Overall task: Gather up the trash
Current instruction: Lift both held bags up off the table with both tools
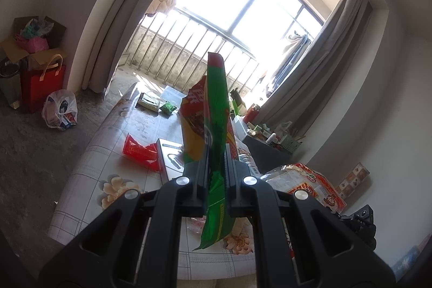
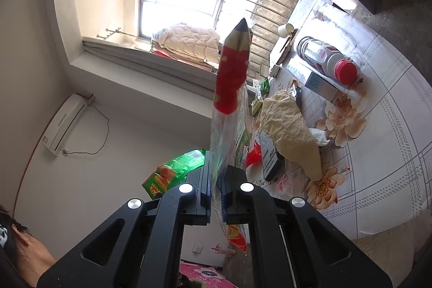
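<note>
My left gripper point(image 1: 216, 153) is shut on a green snack wrapper point(image 1: 217, 99) that stands upright between its fingers, above the floral table point(image 1: 89, 180). A yellow and red snack bag point(image 1: 193, 120) rises just behind it. My right gripper point(image 2: 216, 172) is shut on a clear plastic wrapper with a red pencil-shaped print point(image 2: 232, 77), held up over the table's edge point(image 2: 378, 193). The green wrapper also shows in the right wrist view point(image 2: 172, 174), to the left of my right gripper.
On the table lie a red wrapper point(image 1: 140, 153), a small green packet point(image 1: 168, 107), a noodle bag point(image 1: 310, 182), a crumpled brown paper bag point(image 2: 291, 131), a red-capped jar point(image 2: 326, 61) and a paper cup point(image 2: 284, 29). A white plastic bag point(image 1: 60, 109) and red gift bag point(image 1: 43, 82) stand on the floor.
</note>
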